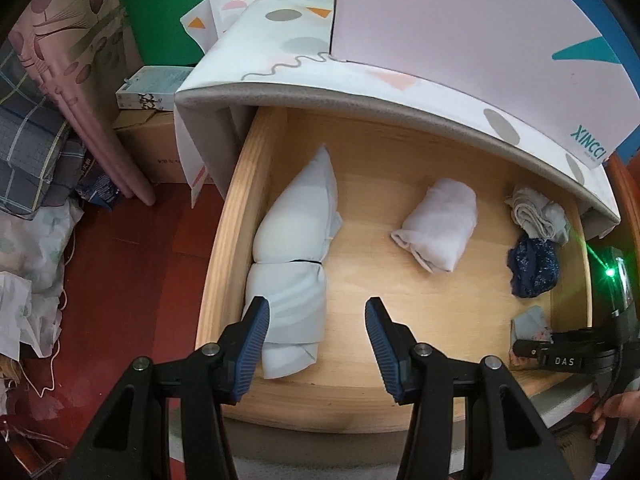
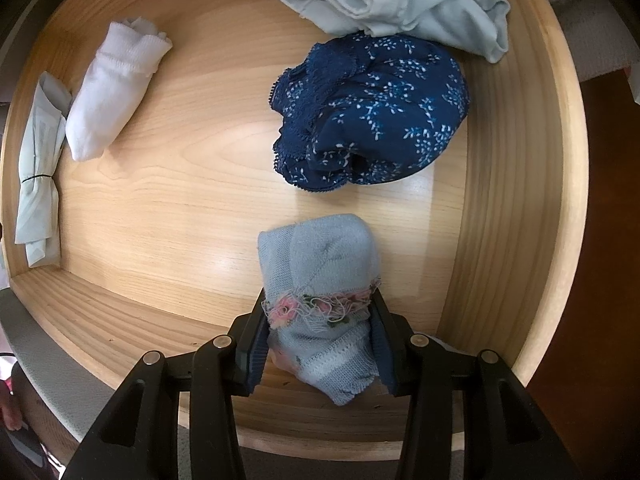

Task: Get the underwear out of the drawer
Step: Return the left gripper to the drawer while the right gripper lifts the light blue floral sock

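Right claw [image 2: 318,344] clamped on pale-blue underwear [image 2: 316,264], still inside drawer [image 2: 516,184]; navy pair [image 2: 372,116] ahead; left claw [image 1: 316,344] open, empty

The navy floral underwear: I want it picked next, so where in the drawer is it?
In the right wrist view the navy floral underwear lies right of centre on the drawer floor, just below the pale green garment and above the light blue underwear.

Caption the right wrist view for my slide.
Right gripper clamps light blue underwear inside the drawer.
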`<state>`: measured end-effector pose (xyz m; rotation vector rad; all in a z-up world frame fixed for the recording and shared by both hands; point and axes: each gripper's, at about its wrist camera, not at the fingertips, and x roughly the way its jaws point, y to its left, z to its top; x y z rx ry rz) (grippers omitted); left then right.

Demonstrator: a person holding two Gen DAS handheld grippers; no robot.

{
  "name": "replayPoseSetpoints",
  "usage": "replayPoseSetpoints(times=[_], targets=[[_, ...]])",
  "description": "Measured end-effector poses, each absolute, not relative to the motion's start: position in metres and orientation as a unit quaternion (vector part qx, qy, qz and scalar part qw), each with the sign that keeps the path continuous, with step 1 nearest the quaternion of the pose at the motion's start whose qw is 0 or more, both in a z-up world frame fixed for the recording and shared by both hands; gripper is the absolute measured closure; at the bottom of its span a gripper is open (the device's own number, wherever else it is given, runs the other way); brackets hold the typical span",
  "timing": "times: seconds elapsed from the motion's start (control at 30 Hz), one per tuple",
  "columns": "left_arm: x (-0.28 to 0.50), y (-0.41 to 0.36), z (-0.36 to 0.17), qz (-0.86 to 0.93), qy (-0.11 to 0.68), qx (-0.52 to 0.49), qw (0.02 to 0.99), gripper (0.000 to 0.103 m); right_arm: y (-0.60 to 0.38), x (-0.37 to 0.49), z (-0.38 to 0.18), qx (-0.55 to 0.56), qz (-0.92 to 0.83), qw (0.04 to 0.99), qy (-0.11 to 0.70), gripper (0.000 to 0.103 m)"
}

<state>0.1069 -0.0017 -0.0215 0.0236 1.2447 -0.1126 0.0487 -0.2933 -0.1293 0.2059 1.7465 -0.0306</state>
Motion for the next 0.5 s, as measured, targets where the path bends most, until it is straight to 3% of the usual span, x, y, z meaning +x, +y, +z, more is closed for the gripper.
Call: replayPoseSetpoints(times=[0.5], targets=[[0.110, -0.002, -0.029, -0.039, 0.598, 0.022, 0.801, 0.052, -0.291, 0.053, -0.103, 0.080, -0.017, 0.683, 0.726, 0.063]])
